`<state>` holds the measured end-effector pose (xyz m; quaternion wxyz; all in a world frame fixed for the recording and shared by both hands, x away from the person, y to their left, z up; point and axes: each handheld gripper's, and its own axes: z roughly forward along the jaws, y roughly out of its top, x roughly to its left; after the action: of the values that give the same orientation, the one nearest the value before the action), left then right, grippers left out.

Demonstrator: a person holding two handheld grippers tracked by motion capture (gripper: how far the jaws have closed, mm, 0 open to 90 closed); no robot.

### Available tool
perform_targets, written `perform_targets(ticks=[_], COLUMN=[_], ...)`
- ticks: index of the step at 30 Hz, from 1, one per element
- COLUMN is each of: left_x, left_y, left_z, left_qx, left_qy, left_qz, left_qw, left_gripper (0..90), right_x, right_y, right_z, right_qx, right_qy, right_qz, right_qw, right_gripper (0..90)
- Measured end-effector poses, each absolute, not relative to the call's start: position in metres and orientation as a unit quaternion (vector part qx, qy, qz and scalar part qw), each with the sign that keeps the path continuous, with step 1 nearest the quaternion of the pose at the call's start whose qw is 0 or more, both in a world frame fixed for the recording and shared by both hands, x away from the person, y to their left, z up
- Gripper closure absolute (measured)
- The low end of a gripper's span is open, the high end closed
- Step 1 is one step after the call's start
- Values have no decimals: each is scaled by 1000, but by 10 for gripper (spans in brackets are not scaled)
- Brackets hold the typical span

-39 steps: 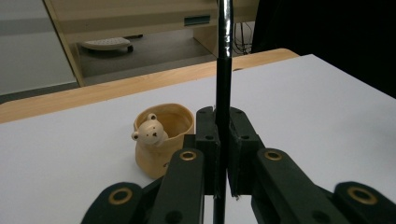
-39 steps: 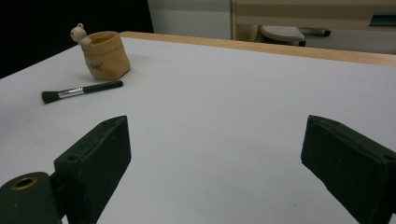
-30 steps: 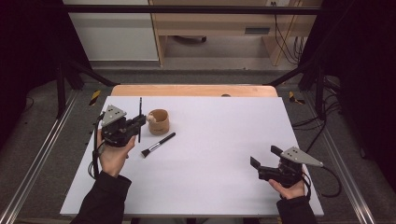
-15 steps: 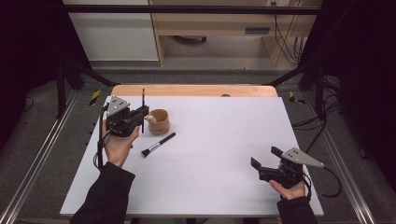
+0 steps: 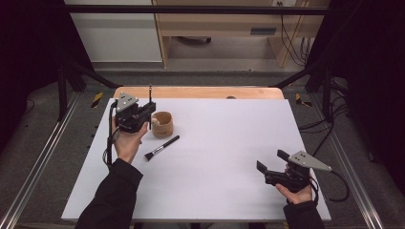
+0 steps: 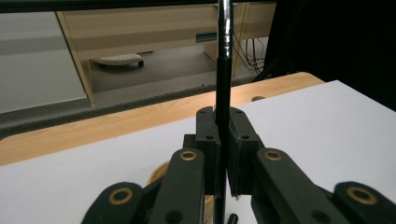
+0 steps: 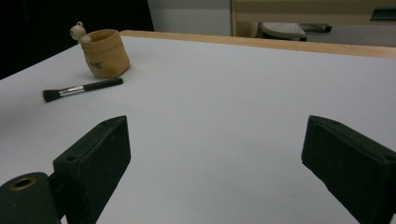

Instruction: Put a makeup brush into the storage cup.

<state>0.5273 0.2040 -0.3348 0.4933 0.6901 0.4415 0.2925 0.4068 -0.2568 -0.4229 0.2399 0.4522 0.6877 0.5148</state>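
Left gripper (image 5: 143, 114) clamped on upright black stick (image 6: 223, 74) beside tan pouch (image 5: 162, 124), right gripper (image 5: 270, 162) open

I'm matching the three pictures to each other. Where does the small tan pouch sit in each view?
High view: tan pouch stands left of centre on the white table, right of the left gripper.
Left gripper view: a sliver of it peeks out low, behind the jaws.
Right gripper view: upper left.
Shared landmark: the black brush lying just in front of it.
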Motion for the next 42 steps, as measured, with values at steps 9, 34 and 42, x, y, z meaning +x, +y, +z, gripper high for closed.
perform_targets(ticks=[9, 34, 42], left_x=[546, 583, 592], left_y=[199, 184, 181], left_z=[-341, -365, -374], left_qx=[688, 688, 688], left_qy=[450, 461, 461], left_qz=[298, 306, 308], left_qw=[485, 470, 467], left_gripper=[845, 846, 846], right_x=[407, 408, 409], right_y=[-257, -258, -258], right_z=[-423, -423, -423], right_qx=[452, 452, 454], right_qy=[686, 686, 685], right_qz=[517, 517, 518], right_qw=[240, 239, 238], right_gripper=[85, 87, 88])
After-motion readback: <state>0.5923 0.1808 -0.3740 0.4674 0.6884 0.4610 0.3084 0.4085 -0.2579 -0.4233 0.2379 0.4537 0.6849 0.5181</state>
